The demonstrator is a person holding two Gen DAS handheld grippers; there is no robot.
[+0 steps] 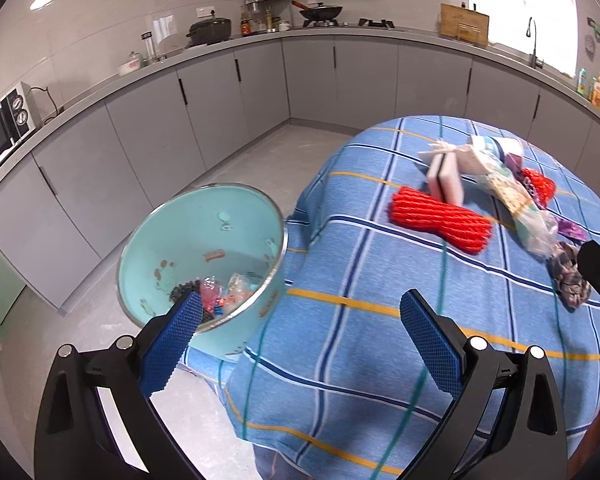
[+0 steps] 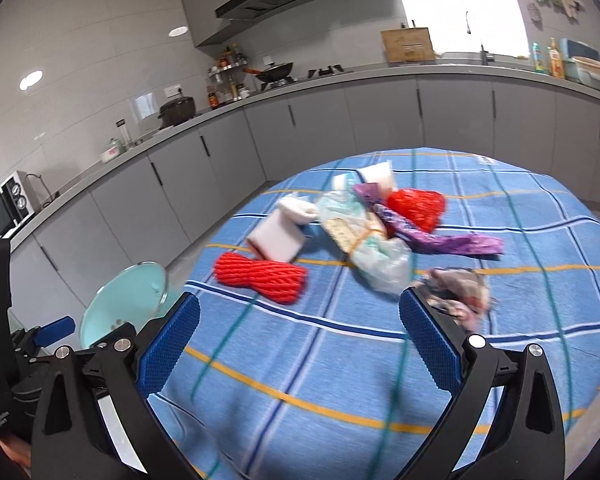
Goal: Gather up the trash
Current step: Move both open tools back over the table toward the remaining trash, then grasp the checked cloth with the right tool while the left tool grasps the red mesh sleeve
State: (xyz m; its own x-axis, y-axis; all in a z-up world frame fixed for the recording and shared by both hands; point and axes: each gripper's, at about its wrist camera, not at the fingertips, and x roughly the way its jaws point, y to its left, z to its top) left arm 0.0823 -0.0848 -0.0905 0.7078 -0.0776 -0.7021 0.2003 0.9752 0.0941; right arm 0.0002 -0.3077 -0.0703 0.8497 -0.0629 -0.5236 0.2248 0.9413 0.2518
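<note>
Blur: trash pile (image 2: 364, 232) ahead of right claw (image 2: 298, 342) – smeared.
Bin (image 1: 204, 256): wrappers inside, by left claw (image 1: 300, 332).
Claws: both released.

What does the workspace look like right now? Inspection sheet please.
Surface: round table under a blue plaid cloth, creased.
Job's things: long red foam net sleeve; second red net; white sponge block; clear plastic bag; purple wrapper; crumpled grey-pink wrapper; all lie on the cloth.
Bin: teal metal bucket beside the table, trash already inside.
Clutter: nothing seen.
Grippers: left gripper open, empty; right gripper open, empty.
Cables: nothing seen.
Surroundings: grey kitchen cabinets, microwave, wok.
</note>
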